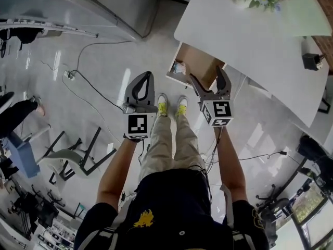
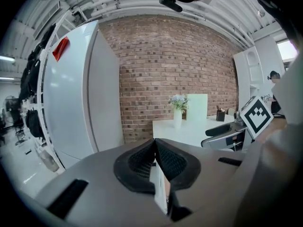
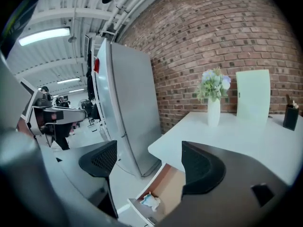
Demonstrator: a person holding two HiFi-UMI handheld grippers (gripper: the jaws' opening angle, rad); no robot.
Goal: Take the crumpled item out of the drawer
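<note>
Your left hand-held gripper [image 1: 149, 75] is closed, your right hand-held gripper [image 1: 207, 74] wide. The crumpled item [image 3: 151, 201] sits at the drawer's [image 3: 173, 182] front edge.

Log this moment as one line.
drawer: open | crumpled item: inside drawer, untouched | left gripper: shut, empty | right gripper: open, empty, aimed at drawer

Lab-type workspace: brick wall [image 2: 175, 56], ceiling pipes [image 2: 123, 4], floor cables [image 1: 96, 89], white desk [image 1: 250, 40].
</note>
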